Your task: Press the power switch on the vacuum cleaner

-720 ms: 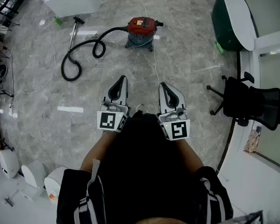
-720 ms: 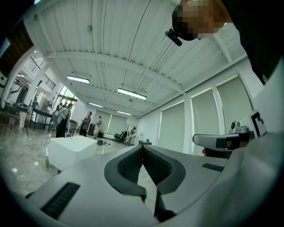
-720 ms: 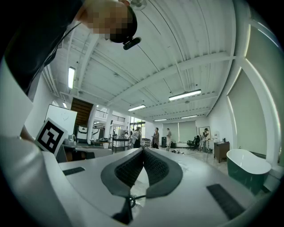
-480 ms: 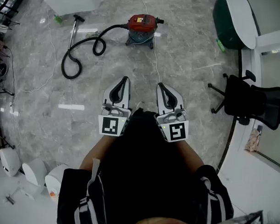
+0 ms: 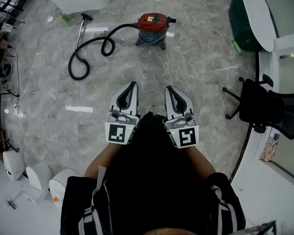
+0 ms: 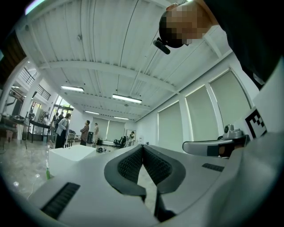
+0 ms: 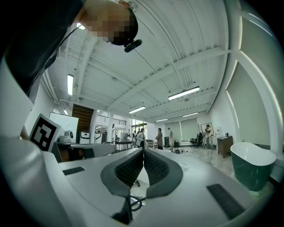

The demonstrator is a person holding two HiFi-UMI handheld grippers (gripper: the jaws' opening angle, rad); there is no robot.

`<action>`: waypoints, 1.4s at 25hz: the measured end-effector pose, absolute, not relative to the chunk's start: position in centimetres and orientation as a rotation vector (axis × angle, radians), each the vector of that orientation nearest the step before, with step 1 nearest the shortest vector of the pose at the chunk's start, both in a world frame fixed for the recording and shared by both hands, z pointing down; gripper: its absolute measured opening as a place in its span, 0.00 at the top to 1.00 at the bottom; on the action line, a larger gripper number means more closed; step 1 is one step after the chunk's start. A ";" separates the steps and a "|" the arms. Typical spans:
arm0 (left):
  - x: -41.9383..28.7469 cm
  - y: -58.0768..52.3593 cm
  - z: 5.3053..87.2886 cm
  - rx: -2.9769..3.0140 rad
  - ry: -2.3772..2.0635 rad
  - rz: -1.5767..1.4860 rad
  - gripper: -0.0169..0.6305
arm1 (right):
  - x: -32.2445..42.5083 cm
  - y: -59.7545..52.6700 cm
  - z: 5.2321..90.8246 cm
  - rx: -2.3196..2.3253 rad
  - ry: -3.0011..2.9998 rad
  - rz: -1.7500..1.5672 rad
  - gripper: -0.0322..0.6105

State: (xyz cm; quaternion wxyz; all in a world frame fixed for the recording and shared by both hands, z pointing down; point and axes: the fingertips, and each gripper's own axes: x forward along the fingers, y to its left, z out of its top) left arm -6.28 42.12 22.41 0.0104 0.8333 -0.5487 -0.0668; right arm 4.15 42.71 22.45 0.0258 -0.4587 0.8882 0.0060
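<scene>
The jaws of both our grippers are together with nothing between them. On the left gripper (image 6: 142, 148) the ribbed pads meet at the tip, and the right gripper (image 7: 143, 150) looks the same. In the head view we hold the two side by side, a little apart, close in front of our body and pointing ahead.

The vacuum cleaner (image 5: 152, 26) stands upright on the grey marble floor (image 5: 208, 78), ahead of the gap between the grippers and well apart from both. It has a red lid on a dark drum; its power switch is too small for us to pick out. A black hose (image 5: 122, 27) leaves its left side, loops across the floor and joins a wand (image 5: 80, 34) lying further left. A thin white cord (image 5: 168, 61) runs along the floor from the vacuum cleaner toward us.

Off to the right stand a dark green tub (image 5: 240, 20) with a white rim and a black office chair (image 5: 267, 110). At the lower left we see a few white rounded units (image 5: 38, 177).
</scene>
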 end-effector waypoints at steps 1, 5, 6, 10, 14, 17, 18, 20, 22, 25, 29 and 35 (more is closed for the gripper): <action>-6.8 42.0 22.1 2.575 -1.733 -0.234 0.95 | 4.3 42.7 22.5 -1.417 2.744 0.012 0.92; -10.6 41.3 22.2 2.398 -1.833 -0.254 0.95 | 4.9 42.8 23.1 -1.410 2.750 -0.038 0.92; -11.3 41.3 22.3 2.375 -1.857 -0.249 0.95 | 5.2 42.8 23.4 -1.414 2.755 -0.057 0.92; -11.9 40.7 22.6 2.373 -1.891 -0.231 0.95 | 6.4 41.8 24.1 -1.466 2.741 -0.098 0.92; -10.8 39.0 24.0 2.397 -1.804 -0.201 0.95 | 7.1 40.0 24.2 -1.563 2.710 -0.086 0.92; -10.3 36.8 24.7 2.416 -1.734 -0.198 0.95 | 7.0 38.5 24.4 -1.585 2.716 -0.079 0.92; -10.3 35.8 24.8 2.423 -1.719 -0.204 0.95 | 6.9 37.8 24.6 -1.594 2.722 -0.071 0.92; -10.3 33.6 24.8 2.440 -1.693 -0.222 0.95 | 6.7 36.1 24.7 -1.615 2.718 -0.055 0.92; -10.3 31.0 25.0 2.459 -1.669 -0.239 0.95 | 6.3 34.0 24.8 -1.633 2.719 -0.045 0.92; -10.3 26.6 25.7 2.478 -1.627 -0.245 0.95 | 5.9 30.1 24.8 -1.660 2.715 -0.033 0.92; -10.5 20.3 25.5 2.490 -1.565 -0.262 0.95 | 4.7 24.2 24.1 -1.688 2.686 -0.028 0.92; -12.5 12.0 25.0 2.493 -1.514 -0.350 0.95 | 0.3 14.9 23.5 -1.668 2.717 -0.050 0.92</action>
